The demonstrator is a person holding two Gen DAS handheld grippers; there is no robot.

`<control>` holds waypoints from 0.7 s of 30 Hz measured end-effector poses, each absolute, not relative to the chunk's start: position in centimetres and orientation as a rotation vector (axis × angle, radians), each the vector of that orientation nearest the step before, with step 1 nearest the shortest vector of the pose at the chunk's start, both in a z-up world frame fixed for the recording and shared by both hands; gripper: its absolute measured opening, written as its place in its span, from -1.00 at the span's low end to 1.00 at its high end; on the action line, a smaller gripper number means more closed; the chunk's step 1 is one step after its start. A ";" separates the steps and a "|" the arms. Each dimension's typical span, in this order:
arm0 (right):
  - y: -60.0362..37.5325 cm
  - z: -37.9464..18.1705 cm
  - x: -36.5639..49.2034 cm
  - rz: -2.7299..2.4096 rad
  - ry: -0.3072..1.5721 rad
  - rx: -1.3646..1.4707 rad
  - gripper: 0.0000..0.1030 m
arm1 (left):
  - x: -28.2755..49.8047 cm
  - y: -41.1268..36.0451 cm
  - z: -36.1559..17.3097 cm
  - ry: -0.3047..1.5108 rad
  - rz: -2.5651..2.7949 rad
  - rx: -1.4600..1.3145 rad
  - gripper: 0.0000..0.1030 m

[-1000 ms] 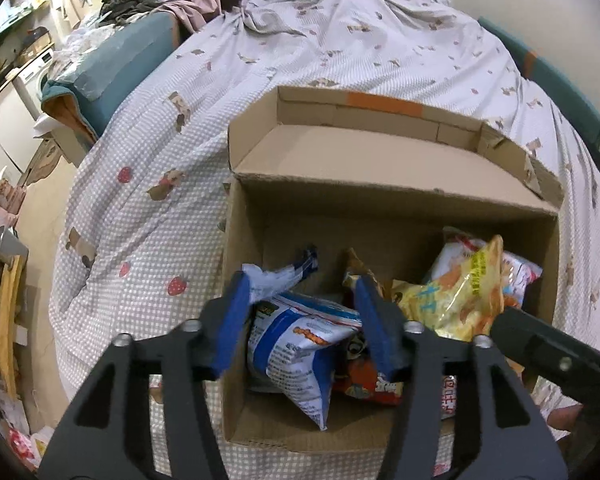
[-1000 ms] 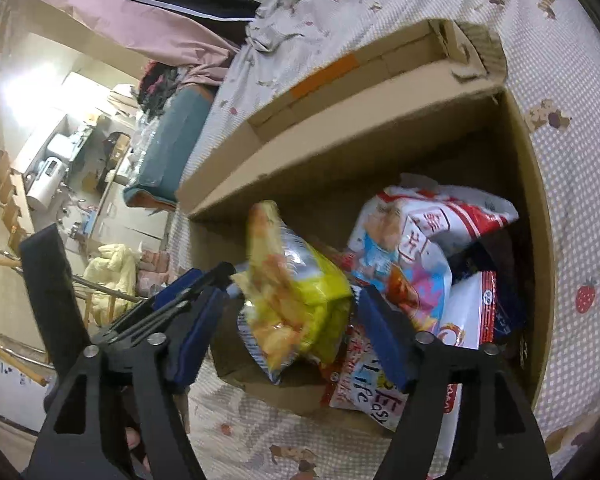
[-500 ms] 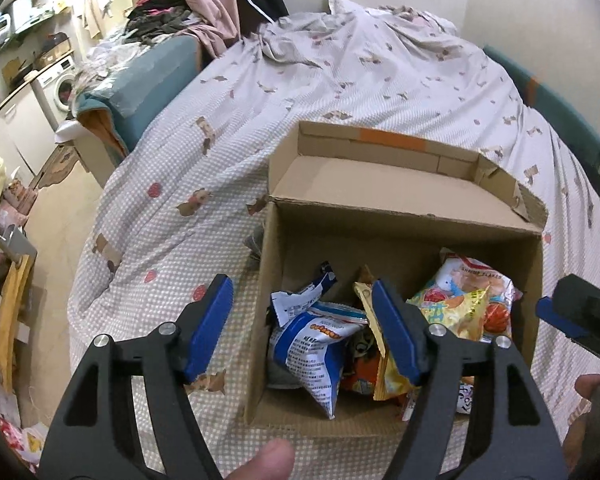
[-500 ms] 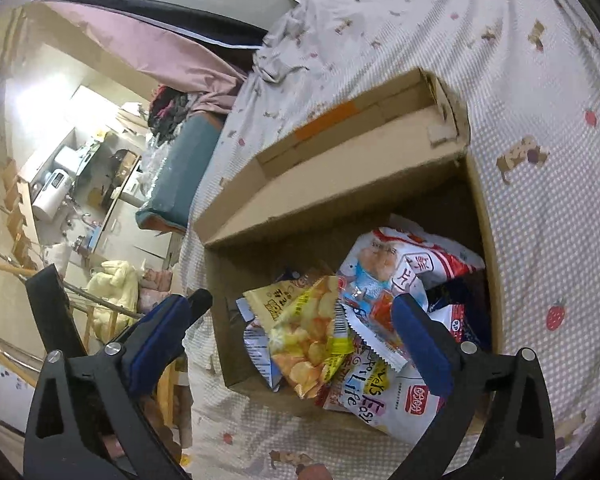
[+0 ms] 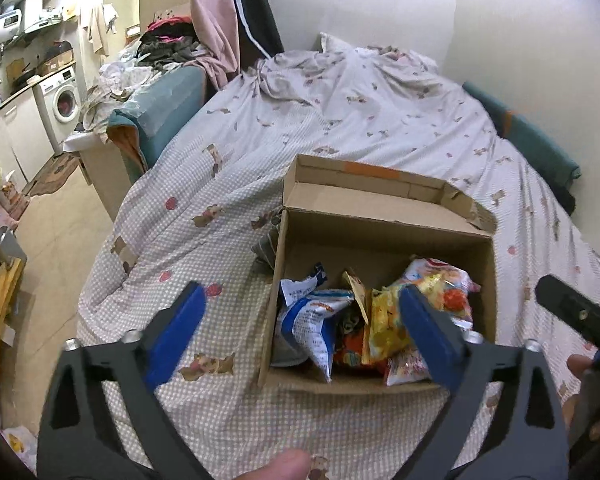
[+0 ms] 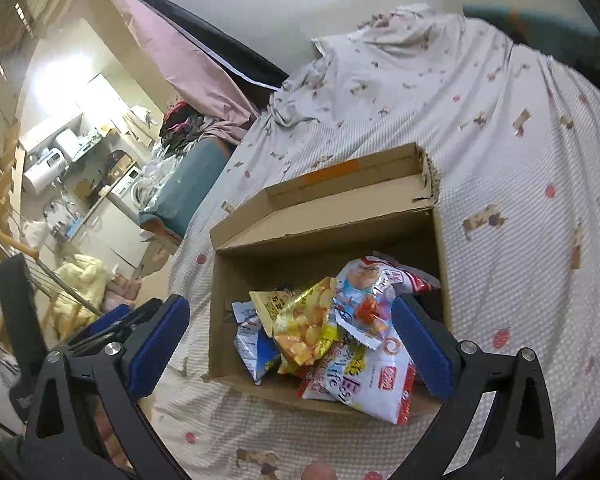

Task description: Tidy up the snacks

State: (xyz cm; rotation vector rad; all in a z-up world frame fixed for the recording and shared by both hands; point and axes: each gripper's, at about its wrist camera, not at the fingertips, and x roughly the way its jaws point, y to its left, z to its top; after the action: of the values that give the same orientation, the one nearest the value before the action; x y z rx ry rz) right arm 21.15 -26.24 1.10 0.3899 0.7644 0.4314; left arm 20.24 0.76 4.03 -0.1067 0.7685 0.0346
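An open cardboard box [image 5: 380, 204] [image 6: 324, 216] sits on the bed, holding several snack bags. Among them are a blue-and-white bag [image 5: 312, 328] [image 6: 252, 340] at the left, a yellow chips bag [image 5: 384, 320] [image 6: 304, 320] in the middle, and a white-and-red bag [image 5: 440, 280] [image 6: 364, 280] at the right. My left gripper [image 5: 300, 300] hovers above and short of the box's left side, its jaws opening wide and pressing on nothing. My right gripper [image 6: 290, 308] is open above the box's near edge, touching no bag. A large white bag [image 6: 360, 376] leans over the front wall.
The box rests on a checked bedsheet [image 5: 340, 120] that stretches far behind and to the right. A teal sofa arm [image 5: 160, 100] piled with clothes stands at the left, with bare floor [image 5: 60, 240] and a washing machine [image 5: 64, 100] beyond. A thumb [image 5: 288, 466] shows at the bottom edge.
Both grippers let go of their bags, left the blue-and-white one, right the yellow one, and opened wide. Both drew back and up from the box; the bags now lie inside.
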 end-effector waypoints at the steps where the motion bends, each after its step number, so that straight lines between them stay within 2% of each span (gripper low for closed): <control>1: -26.2 1.1 20.5 0.421 0.757 0.375 1.00 | 19.6 0.9 4.2 0.756 0.037 -0.107 1.00; 15: -26.5 0.9 13.3 0.284 0.719 0.254 1.00 | 12.2 2.6 4.1 0.708 0.028 -0.065 1.00; 21: -26.2 0.6 10.0 0.258 0.718 0.211 1.00 | 9.1 3.8 3.3 0.736 0.015 -0.159 1.00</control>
State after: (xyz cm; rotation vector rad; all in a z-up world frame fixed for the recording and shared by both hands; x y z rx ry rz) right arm 10.01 -26.24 0.55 0.2109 0.7182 0.2584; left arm 9.07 3.75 3.31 -0.1592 0.7356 0.0147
